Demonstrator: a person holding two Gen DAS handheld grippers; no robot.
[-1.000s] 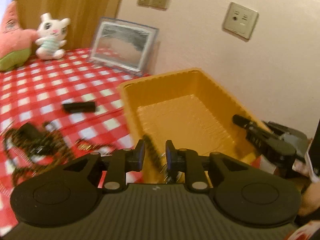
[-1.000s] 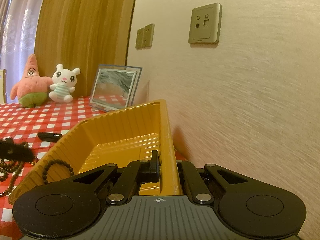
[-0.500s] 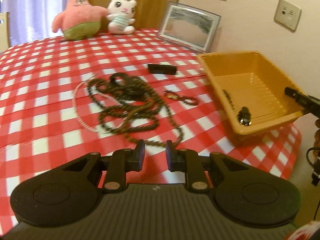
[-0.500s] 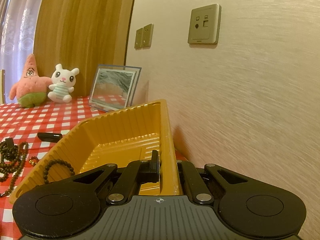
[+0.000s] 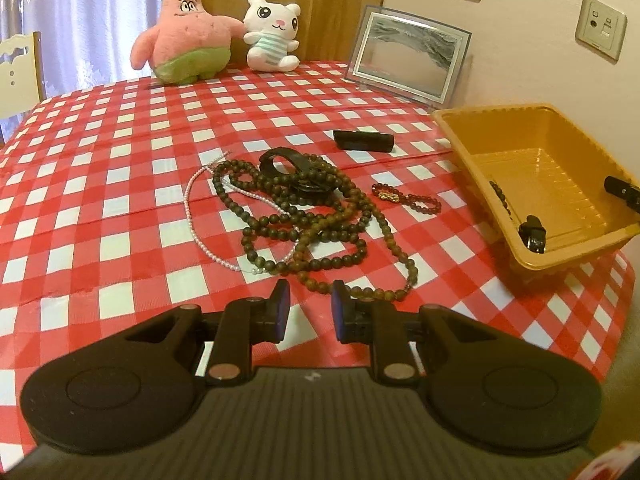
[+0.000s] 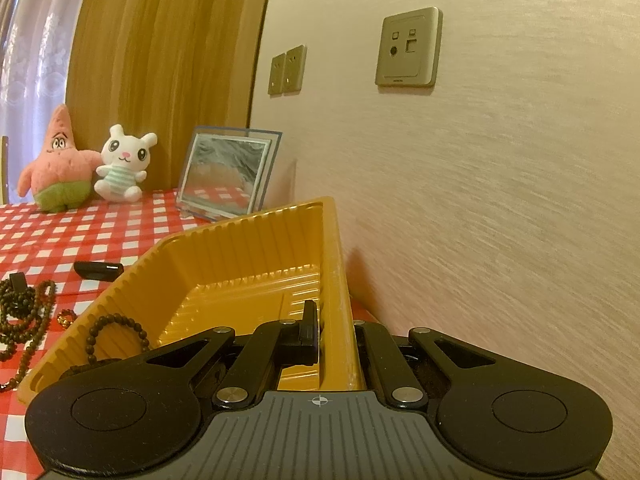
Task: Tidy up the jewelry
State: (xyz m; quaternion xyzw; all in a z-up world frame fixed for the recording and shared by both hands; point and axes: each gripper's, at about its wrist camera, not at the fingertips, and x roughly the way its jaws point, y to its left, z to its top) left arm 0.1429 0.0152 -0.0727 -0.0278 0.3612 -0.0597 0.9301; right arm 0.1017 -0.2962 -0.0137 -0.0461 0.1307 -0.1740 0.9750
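A tangle of dark bead necklaces lies mid-table with a thin pink bead strand and a black strap. A small red bead bracelet lies to its right. My left gripper is open and empty just in front of the tangle. The orange tray holds a dark bead bracelet and a black piece. My right gripper is shut on the tray's right wall.
A black bar lies beyond the beads. Two plush toys and a picture frame stand at the table's back. The wall runs close on the right. The table edge drops off near the tray.
My left gripper has drawn back from over the tray to the table in front of the bead tangle, leaving a bracelet in the tray. The right gripper has kept still on the tray wall.
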